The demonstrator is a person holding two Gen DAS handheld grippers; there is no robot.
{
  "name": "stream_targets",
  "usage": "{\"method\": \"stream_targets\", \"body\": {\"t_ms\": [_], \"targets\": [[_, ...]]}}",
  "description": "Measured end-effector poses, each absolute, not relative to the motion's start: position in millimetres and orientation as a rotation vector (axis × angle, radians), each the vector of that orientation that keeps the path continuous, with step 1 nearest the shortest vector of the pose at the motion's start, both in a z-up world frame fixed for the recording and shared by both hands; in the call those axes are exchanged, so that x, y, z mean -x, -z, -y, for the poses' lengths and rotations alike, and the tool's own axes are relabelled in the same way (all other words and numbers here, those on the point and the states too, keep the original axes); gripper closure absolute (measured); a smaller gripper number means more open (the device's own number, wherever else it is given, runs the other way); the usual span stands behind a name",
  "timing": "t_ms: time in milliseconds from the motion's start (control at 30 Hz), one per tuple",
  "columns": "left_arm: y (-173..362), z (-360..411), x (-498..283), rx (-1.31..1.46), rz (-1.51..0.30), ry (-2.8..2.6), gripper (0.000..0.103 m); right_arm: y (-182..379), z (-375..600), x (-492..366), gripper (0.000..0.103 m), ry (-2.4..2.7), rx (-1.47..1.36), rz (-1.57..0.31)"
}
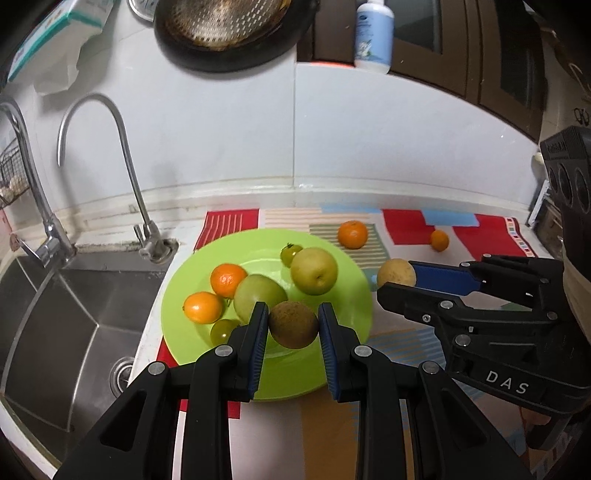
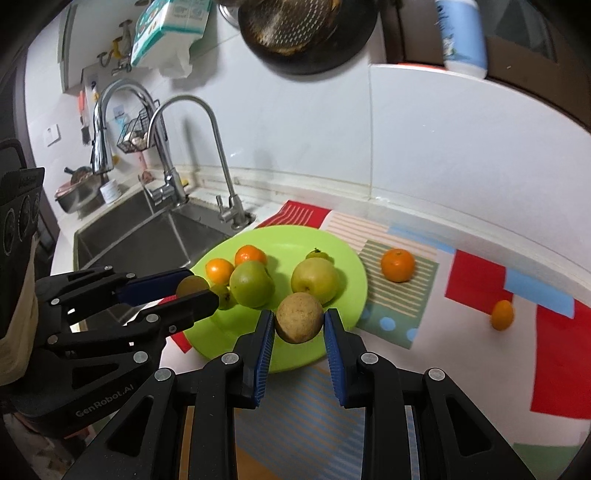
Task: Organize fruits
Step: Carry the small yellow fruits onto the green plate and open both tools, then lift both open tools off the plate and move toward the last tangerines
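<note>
We see even, soft indoor light from above; the green plate [image 1: 343, 258] is bright, with short soft shadows under its fruit. Fisheye bending is strong away from the plate: the wall edge [image 1: 258, 184] curves and corners go black. The bottle [image 2: 461, 33] far above the plate is smeared, and the tap [image 2: 207, 122] gives faint glare

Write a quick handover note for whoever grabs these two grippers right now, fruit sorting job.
Left gripper: shut on a brown fruit, held over the green plate.
Right gripper: shut on a tan fruit, at the plate's near edge.
Done: two oranges, two big green fruits and two small green ones lie on the plate.
Left: set down both held fruits, then fetch the large orange and small orange from the patterned mat.
</note>
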State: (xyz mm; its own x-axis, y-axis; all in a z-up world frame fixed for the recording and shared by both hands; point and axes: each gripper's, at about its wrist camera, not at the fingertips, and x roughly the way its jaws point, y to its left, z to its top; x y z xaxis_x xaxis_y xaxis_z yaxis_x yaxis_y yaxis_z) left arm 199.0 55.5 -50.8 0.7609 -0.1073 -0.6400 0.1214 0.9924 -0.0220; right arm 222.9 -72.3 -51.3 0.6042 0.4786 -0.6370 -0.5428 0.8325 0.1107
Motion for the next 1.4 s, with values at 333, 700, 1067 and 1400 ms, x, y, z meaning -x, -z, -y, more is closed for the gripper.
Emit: {"method": "stream_targets", "body": {"t_ms": [333, 700, 1067, 1400], "targets": [[74, -62, -217, -0.004, -0.752, 0.109, 0.075, 76, 55, -247, 0.074, -0.638, 0.116, -0.764], [70, -65, -216, 0.005, -0.743, 0.078, 0.067, 77, 61, -250, 0.069, -0.605, 0.087, -0.769], [47, -55, -197, 0.005, -0.694, 0.052, 0.048, 54, 92, -227, 0.063, -0.484, 0.032, -0.71], [21, -31, -186, -0.024, -0.631, 0.067, 0.03, 33, 131, -201, 0.048, -0.352, -0.03, -0.66]]}}
